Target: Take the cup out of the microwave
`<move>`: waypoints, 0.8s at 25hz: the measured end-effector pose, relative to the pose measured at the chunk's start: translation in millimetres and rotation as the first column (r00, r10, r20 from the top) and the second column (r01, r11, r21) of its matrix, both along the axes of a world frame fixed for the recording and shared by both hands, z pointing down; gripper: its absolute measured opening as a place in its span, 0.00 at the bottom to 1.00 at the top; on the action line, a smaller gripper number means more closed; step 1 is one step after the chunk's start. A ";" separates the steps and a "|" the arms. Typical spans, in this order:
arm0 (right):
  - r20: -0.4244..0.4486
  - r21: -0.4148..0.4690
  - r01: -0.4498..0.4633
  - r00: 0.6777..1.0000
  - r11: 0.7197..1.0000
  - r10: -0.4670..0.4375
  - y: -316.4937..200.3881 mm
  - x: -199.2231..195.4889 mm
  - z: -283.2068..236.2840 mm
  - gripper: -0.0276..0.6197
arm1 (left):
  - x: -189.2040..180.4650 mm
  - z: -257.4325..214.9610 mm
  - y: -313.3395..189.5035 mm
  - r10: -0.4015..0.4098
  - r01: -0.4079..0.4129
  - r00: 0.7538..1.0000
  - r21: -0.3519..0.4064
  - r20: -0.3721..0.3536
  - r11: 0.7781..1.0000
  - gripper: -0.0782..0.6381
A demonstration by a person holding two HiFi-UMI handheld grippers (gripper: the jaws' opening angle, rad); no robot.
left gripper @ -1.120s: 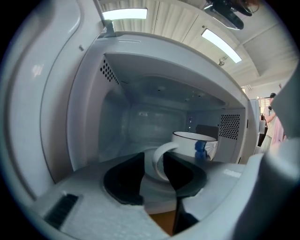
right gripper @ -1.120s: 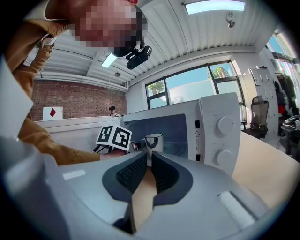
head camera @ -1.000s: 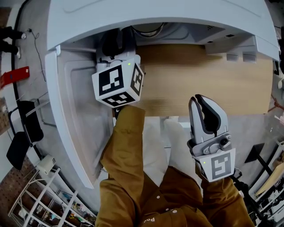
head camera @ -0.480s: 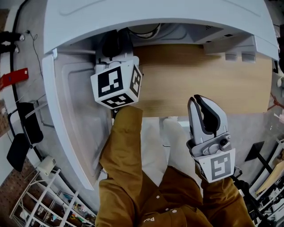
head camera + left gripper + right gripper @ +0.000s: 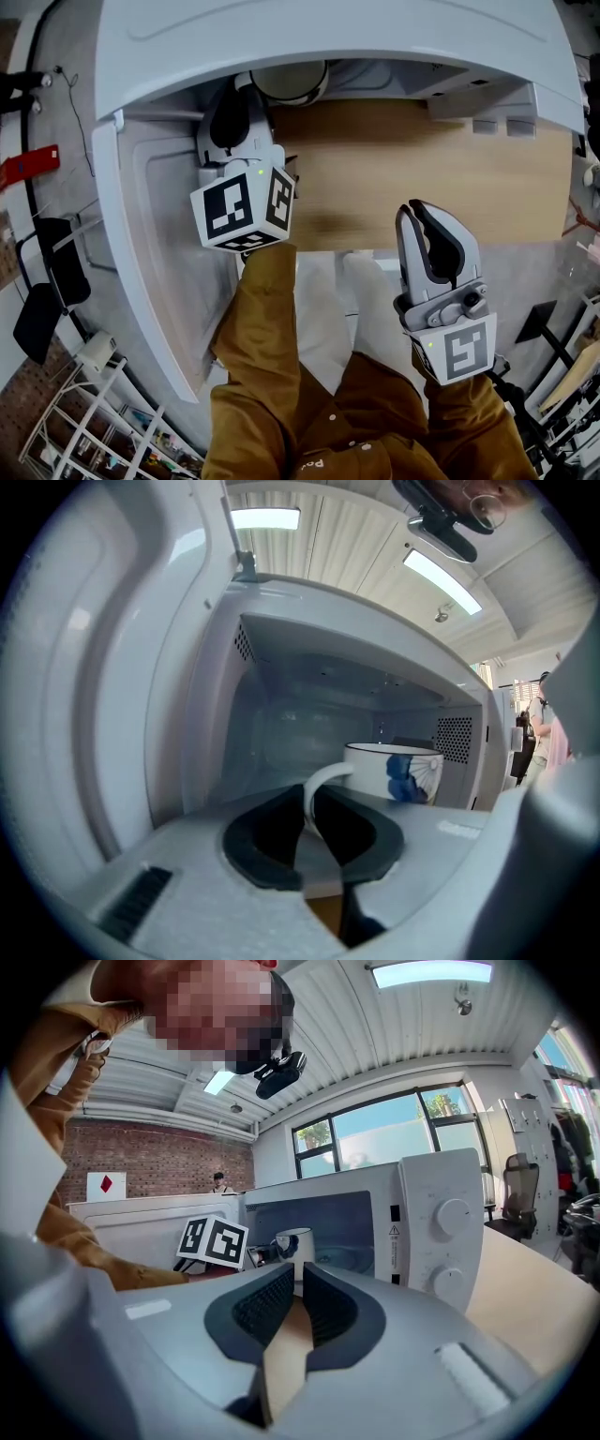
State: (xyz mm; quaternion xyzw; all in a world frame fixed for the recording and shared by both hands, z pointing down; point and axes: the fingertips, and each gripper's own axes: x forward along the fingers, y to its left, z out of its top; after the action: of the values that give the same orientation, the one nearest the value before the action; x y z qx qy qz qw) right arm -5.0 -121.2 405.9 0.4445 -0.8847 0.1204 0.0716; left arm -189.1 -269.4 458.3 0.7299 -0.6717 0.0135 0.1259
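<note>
A white cup [image 5: 292,82] with a blue pattern shows at the mouth of the white microwave [image 5: 328,37], whose door [image 5: 159,244] hangs open to the left. My left gripper [image 5: 251,94] reaches into the opening and is shut on the cup's handle. In the left gripper view the curved handle [image 5: 314,799] sits between the dark pads, with the cup [image 5: 394,772] just beyond, upright. The right gripper view catches the cup [image 5: 295,1241] in front of the open cavity. My right gripper [image 5: 427,216] hovers at the table's near edge, shut and holding nothing.
The microwave stands on a wooden table [image 5: 422,169]; its two dials [image 5: 450,1215] face the right gripper. A wire rack [image 5: 94,412] stands on the floor at lower left. An office chair [image 5: 516,1194] and a distant person [image 5: 221,1182] are in the background.
My left gripper has drawn back a little toward me, and the cup's rim has come into sight under the microwave's top edge. The right gripper has not moved.
</note>
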 end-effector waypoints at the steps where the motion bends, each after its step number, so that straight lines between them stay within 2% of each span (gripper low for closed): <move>1: 0.002 0.000 0.000 1.000 1.000 0.000 -0.3 0.0 -0.3 0.10 | -0.3 -2.2 2.3 -0.003 0.003 1.000 0.006 -0.001 1.000 0.17; 4: 0.023 0.013 -0.002 1.000 1.000 0.002 -1.7 0.1 -4.4 0.10 | -0.6 -11.4 11.6 -0.010 0.010 1.000 0.027 0.002 1.000 0.17; 10: 0.004 0.017 -0.011 1.000 1.000 0.011 -2.0 8.2 -11.3 0.10 | 10.6 -31.9 42.3 0.004 -0.006 0.999 0.050 0.041 0.999 0.17; 14: 0.009 0.050 -0.018 1.000 0.999 0.017 -7.4 12.8 -27.5 0.10 | 18.7 -52.6 59.2 0.013 -0.016 0.999 0.063 0.049 0.998 0.17; 20: 0.021 0.073 -0.049 0.999 0.996 0.047 -11.6 24.3 -57.1 0.10 | 39.1 -82.8 86.1 0.031 -0.032 0.999 0.042 0.041 0.999 0.17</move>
State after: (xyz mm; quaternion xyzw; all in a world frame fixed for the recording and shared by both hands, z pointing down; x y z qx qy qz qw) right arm 19.3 -132.9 348.8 0.4667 -0.8783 0.0938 0.0436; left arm -150.1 -183.3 375.6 0.7425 -0.6627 0.0159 0.0962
